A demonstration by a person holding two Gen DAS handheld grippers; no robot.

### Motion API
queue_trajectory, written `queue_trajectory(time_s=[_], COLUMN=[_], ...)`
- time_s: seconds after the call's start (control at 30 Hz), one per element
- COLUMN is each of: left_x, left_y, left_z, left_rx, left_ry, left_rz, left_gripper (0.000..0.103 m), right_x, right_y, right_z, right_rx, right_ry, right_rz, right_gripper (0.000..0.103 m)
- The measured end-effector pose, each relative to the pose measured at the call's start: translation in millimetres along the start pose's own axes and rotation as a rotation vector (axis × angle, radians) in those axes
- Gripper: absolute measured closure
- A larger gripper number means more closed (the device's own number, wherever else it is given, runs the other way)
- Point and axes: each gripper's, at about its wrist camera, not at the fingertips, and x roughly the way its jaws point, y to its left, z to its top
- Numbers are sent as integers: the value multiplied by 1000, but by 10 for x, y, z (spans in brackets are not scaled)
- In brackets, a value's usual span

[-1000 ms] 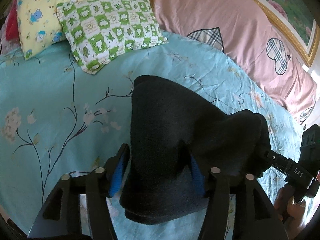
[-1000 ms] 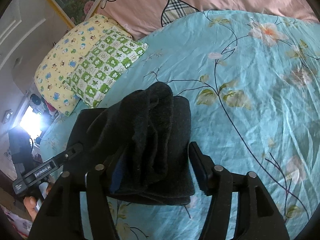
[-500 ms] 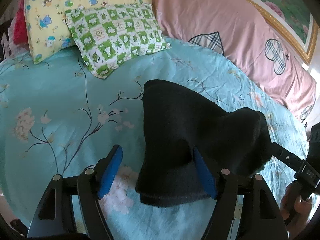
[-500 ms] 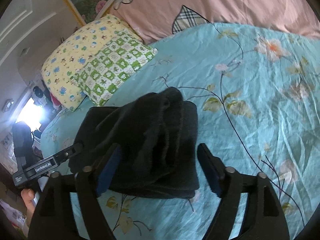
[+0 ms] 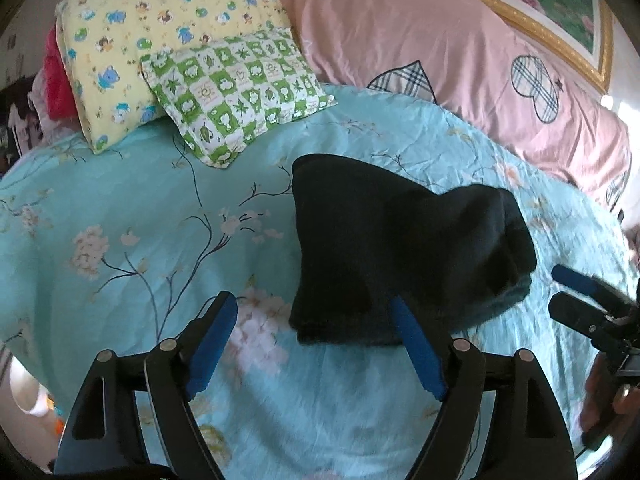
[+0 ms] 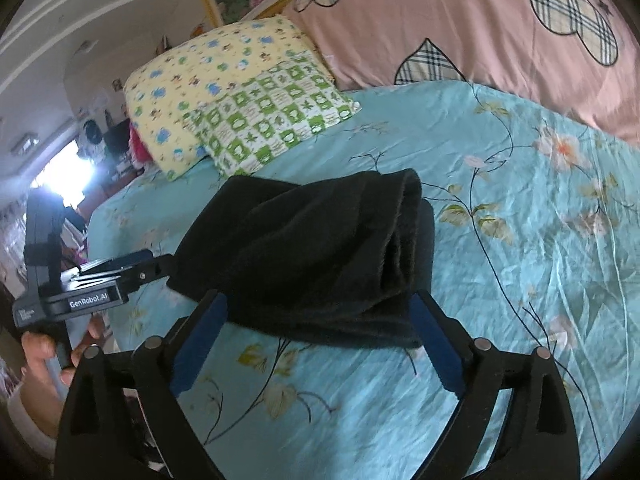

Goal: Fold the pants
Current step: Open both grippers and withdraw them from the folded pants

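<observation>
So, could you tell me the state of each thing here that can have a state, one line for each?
pants: folded into a thick bundle, lying on the bedsheet, held by no gripper
left gripper: open, empty, just short of the bundle
right gripper: open, empty, at the bundle's near edge
green checked pillow: lying flat, overlapping the yellow pillow
bedsheet: spread out, lightly wrinkled

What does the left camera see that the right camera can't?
Only the left view shows the left hand-held gripper from behind, jaws open, and the right one at the side. Only the right view shows the ceiling, a bright window and the right gripper's own open jaws. Both show the folded pants, two pillows and the blue sheet.
</observation>
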Motion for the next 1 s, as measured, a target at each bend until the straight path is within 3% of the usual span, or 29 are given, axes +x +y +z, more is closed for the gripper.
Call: queue_trajectory(time_s=[0.2, 0.47, 1.0], left_x=[-72, -19, 72], left_y=[-107, -148, -205], left_z=[-147, -233, -363], left_rx=[81, 104, 166], left_ry=[-5, 24, 21], left_rz=[40, 39, 65], left_gripper=[20, 20, 17], right_x=[-49, -69, 46], right_y=[122, 174, 160], right_z=[-70, -197, -277], right_rx=[-76, -120, -123], right_ry=[22, 49, 66], right_rz=[-22, -21, -43], right_gripper=[4, 4, 4])
